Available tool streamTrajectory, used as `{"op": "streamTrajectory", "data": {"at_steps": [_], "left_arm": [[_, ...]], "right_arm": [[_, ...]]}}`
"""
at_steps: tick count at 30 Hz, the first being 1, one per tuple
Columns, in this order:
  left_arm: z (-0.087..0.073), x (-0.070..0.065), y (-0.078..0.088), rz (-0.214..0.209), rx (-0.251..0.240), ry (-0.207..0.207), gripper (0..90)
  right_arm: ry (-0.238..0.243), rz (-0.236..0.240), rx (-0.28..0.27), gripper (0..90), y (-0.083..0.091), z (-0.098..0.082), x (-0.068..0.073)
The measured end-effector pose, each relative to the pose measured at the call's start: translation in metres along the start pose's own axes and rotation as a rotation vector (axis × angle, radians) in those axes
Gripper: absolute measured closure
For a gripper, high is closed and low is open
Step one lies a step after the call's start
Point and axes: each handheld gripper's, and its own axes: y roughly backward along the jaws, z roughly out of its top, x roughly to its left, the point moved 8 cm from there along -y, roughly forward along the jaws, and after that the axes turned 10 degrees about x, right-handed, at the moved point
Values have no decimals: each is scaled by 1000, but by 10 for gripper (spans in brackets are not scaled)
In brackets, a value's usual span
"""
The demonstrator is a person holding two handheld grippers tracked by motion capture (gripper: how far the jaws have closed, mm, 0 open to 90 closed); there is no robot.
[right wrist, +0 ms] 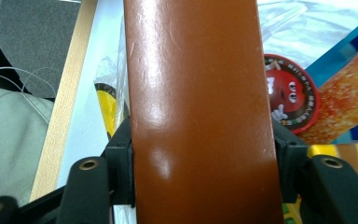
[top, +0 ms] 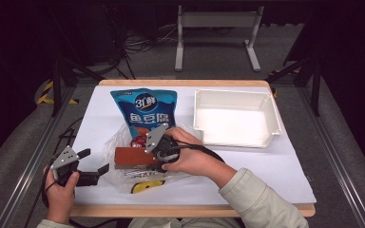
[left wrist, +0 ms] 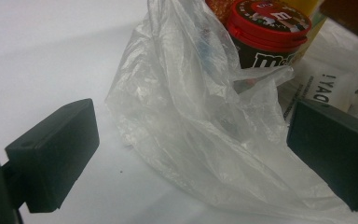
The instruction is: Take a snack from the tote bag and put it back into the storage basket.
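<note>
Your right claw point(top: 145, 159) clamps the brown box point(top: 134, 156) over the plastic bag point(left wrist: 200, 126) while your left claw point(top: 97, 173) stands open and empty beside it, so the loose film may drag the M&M's jar point(left wrist: 265, 32) along.

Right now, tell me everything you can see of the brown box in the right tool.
The brown box is a long, flat, glossy reddish-brown pack, smooth with faint scuffs and glare, no label showing. The right tool is clamped across its width, one jaw on each long edge. In the high view it lies level above the clear plastic bag, beside the red-lidded candy tub and below the blue snack pouch.
</note>
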Motion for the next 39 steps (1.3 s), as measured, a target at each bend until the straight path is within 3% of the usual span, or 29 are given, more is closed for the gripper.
{"op": "streamTrajectory", "data": {"at_steps": [17,39], "left_arm": [[2,-1,0,-13,-17,-25,20],[3,-1,-1,-6,-19,-43,17]], "right_arm": [[-14,-12,-58,417,33,7,-3],[-30,-13,-111,417,66,2,-6]]}}
